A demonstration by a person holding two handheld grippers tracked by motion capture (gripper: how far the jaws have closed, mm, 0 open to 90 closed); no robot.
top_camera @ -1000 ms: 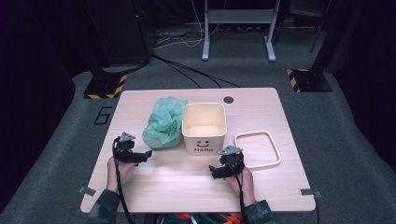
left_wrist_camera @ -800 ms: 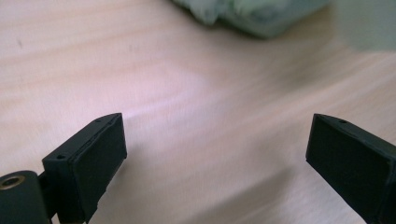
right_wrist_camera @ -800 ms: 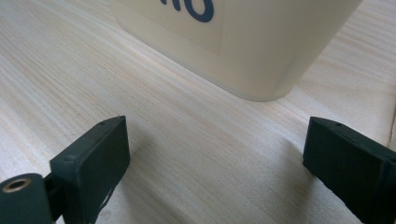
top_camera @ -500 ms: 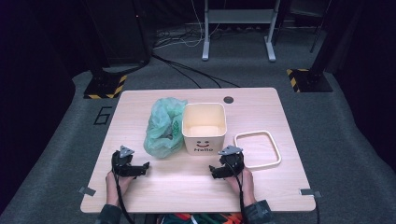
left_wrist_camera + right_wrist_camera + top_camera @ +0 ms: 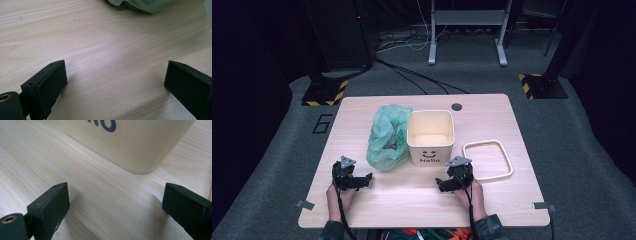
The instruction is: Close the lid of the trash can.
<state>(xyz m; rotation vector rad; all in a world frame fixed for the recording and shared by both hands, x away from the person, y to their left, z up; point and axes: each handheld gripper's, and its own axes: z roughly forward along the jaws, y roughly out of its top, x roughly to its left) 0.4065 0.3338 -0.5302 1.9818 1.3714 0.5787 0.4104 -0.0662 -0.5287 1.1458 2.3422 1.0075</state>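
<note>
The green plastic bag (image 5: 387,136) is seen lying crumpled on the desk (image 5: 362,205), its right side touching the left wall of the cream bin (image 5: 430,136), which stands upright and open near the middle of the desk with a smiling face and the word "Hello" on its near wall. The bag is judged to be a liner meant for the bin, which would explain why the two are set side by side. To the right of the bin, just beside it, a cream rectangular frame (image 5: 487,159) is laid flat, probably the rim that would clamp a liner in place.

The left tool (image 5: 362,180) is held low over the desk, near the bag's near edge, its jaws spread wide and nothing gripped; in the left gripper view a fringe of the bag (image 5: 140,5) is seen ahead of the jaws, apart from them. The right tool (image 5: 443,184) is likewise released and empty, held near the bin's near right corner; in the right gripper view the bin's rounded corner (image 5: 140,150) rises just ahead.

Bare wood is left along the whole near strip of the desk, so room for moving is ample there. The frame lies close to the right edge, and little room is left between bag, bin and frame.
</note>
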